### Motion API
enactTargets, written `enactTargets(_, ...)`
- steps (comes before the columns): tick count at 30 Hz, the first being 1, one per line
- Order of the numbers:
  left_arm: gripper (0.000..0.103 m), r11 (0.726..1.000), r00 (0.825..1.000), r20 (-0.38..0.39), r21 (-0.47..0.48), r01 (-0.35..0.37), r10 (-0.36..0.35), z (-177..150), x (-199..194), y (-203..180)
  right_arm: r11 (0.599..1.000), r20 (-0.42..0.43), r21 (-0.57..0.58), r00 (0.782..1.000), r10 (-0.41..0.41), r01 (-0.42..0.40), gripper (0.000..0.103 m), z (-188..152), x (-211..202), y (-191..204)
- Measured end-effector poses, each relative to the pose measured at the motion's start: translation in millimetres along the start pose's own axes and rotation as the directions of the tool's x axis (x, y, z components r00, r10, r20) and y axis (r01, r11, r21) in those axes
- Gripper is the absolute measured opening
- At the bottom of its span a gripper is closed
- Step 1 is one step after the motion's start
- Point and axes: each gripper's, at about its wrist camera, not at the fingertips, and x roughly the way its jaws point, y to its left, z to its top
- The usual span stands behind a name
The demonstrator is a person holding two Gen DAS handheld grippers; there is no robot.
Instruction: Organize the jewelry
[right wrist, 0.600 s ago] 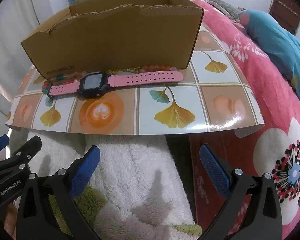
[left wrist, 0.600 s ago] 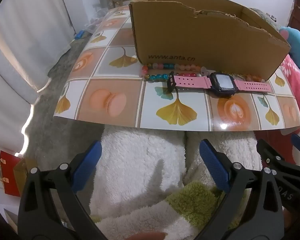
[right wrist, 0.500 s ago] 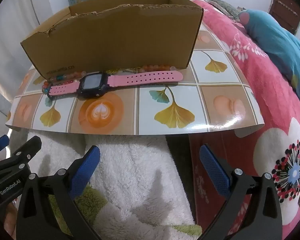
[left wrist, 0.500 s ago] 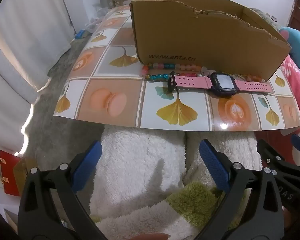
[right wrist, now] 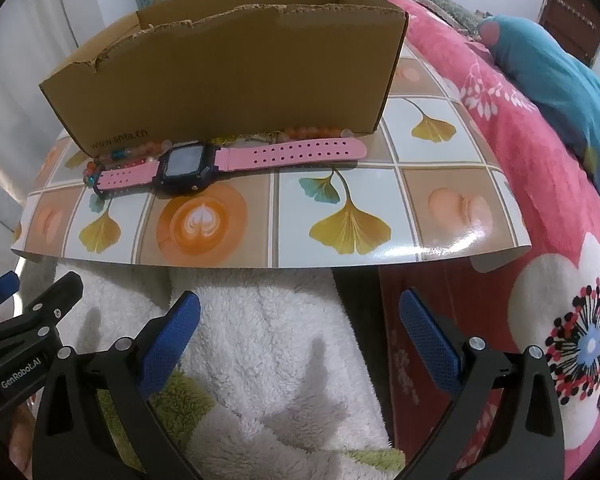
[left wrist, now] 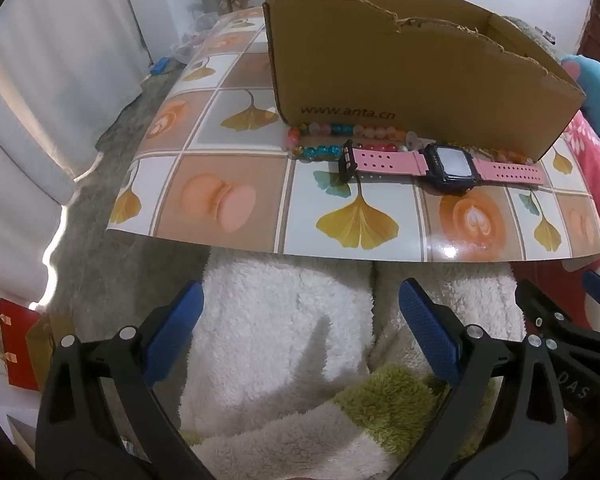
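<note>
A pink-strapped watch [left wrist: 448,164] with a dark face lies flat on the patterned mat, just in front of an open cardboard box [left wrist: 412,76]. It also shows in the right wrist view [right wrist: 228,162], with the box [right wrist: 228,76] behind it. A string of coloured beads [left wrist: 340,132] lies between the watch and the box wall, and shows in the right wrist view [right wrist: 308,133]. My left gripper [left wrist: 300,316] is open and empty, held back over white fleece short of the mat. My right gripper [right wrist: 300,320] is open and empty, likewise short of the mat.
The glossy mat [left wrist: 220,200] with leaf and coffee prints lies on a bed with a pink floral cover [right wrist: 540,160]. A teal pillow [right wrist: 560,80] lies at the right. A red paper bag [left wrist: 16,348] stands on the floor at the left. White curtains [left wrist: 40,80] hang left.
</note>
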Motion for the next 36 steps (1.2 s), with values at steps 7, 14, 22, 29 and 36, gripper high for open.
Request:
enactTargets(7, 0.095, 1.0, 1.0, 0.004, -0.002, 0.0, 0.0, 0.1, -1.9, 0.6, 1.0, 0.001, -0.002, 1.0, -0.002, 0.002, 0.097, 1.1, -1.4, 1.1)
enactTargets(14, 0.094, 1.0, 1.0, 0.003, -0.003, 0.0, 0.0, 1.4, -3.1, 1.0, 1.0, 0.001, -0.002, 1.0, -0.004, 0.004, 0.097, 1.9, -1.6, 1.6)
enactTargets(22, 0.094, 1.0, 1.0, 0.0, -0.007, 0.003, -0.003, 3.1, -2.8, 0.5, 1.0, 0.0, -0.001, 1.0, -0.001, 0.001, 0.097, 2.1, -1.5, 1.1)
enactTargets(29, 0.094, 1.0, 1.0, 0.0, -0.008, 0.006, -0.006, 3.2, -2.3, 1.4, 1.0, 0.003, 0.003, 1.0, -0.002, 0.002, 0.097, 1.5, -1.0, 0.3)
enactTargets(36, 0.094, 1.0, 1.0, 0.0, -0.009, 0.006, -0.006, 3.1, -2.2, 2.0, 1.0, 0.002, 0.002, 1.0, -0.002, 0.002, 0.097, 2.0, -1.2, -0.1)
